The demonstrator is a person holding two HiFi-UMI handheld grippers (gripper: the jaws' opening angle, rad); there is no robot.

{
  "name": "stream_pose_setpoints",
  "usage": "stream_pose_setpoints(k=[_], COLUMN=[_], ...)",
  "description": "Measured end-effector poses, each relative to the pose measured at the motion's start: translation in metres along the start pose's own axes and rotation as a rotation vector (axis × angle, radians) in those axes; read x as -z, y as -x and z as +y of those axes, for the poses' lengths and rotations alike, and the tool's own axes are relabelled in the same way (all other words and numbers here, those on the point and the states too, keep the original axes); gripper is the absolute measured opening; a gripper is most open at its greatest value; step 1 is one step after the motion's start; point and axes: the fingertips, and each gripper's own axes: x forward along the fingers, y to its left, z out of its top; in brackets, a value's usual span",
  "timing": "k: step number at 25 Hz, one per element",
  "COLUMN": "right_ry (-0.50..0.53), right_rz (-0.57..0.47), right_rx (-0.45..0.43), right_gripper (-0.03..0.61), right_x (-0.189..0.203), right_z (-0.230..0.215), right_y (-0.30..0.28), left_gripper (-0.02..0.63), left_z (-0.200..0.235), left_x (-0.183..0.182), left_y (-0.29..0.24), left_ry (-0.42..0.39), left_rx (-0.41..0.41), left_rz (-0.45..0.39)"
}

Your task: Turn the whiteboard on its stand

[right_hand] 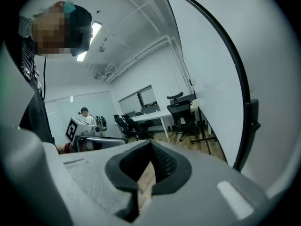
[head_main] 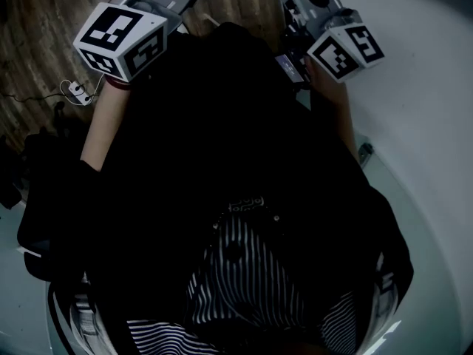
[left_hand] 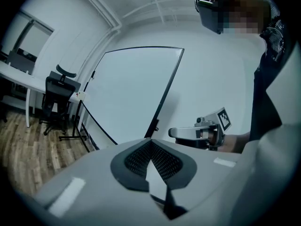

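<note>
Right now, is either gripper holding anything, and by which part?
Nothing is held. The left gripper and the right gripper both have jaws shut and empty; the whiteboard stands ahead, not gripped.

Head view steeply down; gripper views near-level, sharing whiteboard (left_hand: 134,93) close by.

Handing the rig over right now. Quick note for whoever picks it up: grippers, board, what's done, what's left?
Left hand-held gripper: jaws together, nothing between them, facing the board's face.
Right hand-held gripper: jaws together, empty, close beside the board's black side edge.
Whiteboard: stands ahead; neither gripper touches it.
Done: both grippers are at the board. Whether it has been turned at all can't be told.
Left: probably take the frame edge and swing the board round.
</note>
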Motion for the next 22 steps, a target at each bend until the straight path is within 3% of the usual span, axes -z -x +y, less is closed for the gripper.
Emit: stream_pose_setpoints(k=[6,10,15,22], right_ry=[-0.005,0.001,0.036,0.064], right_rz=[-0.002,0.017,0.022,0.004], right_rx=[0.062,0.033,0.006,0.001], right_gripper=[0.0,0.0,0.0,0.0], right_x=[-0.009,-0.008,-0.009,-0.031], right_z=[-0.019,-0.025,-0.037,-0.053], right_y=[-0.011,-0.015,-0.004,-0.023], left_gripper=[0.003,0.003,0.003,0.003], left_z=[0.031,0.026,0.01,0.011], left_x=[-0.008,-0.01,-0.009,-0.032], left_y=[0.005,-0.004,-0.016,-0.04], left_ry=[-0.016,-0.015,0.026,0.009], left_rx=[-0.024,0.012,-0.031,-0.044], left_rz=[0.014,0.023,0.023,-0.016])
